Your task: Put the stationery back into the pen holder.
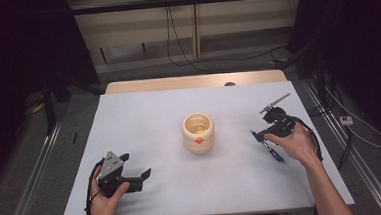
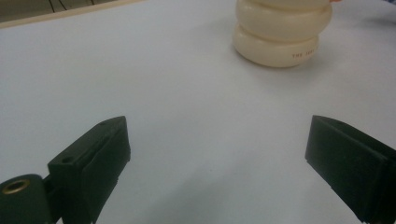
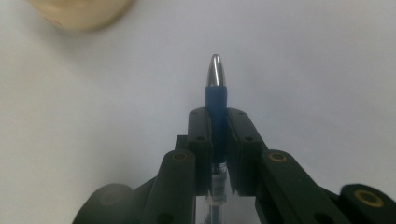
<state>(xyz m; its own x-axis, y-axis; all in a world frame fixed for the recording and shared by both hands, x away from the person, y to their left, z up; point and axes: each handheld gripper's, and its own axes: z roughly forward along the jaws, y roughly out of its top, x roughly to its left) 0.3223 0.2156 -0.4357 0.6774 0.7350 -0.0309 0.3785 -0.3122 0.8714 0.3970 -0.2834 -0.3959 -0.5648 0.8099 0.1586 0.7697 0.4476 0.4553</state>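
Observation:
A cream ridged holder [image 1: 198, 133] stands at the middle of the white table [image 1: 154, 114], with something yellow and orange inside it. My right gripper [image 1: 256, 133] is to its right and is shut on a blue pen [image 1: 276, 156]. In the right gripper view the pen [image 3: 216, 93] sticks out past the gripper [image 3: 217, 116], silver tip forward, and the holder [image 3: 79, 11] is blurred at the top left. My left gripper [image 1: 137, 165] rests open near the front left. Nothing lies between its jaws [image 2: 217, 140], and the holder [image 2: 280, 32] stands ahead to the right.
A wooden strip [image 1: 192, 81] borders the table's far edge, with a small dark round thing [image 1: 229, 84] on it. Cables [image 1: 185, 52] lie on the floor beyond. Metal rails [image 1: 37, 167] run along both sides of the table.

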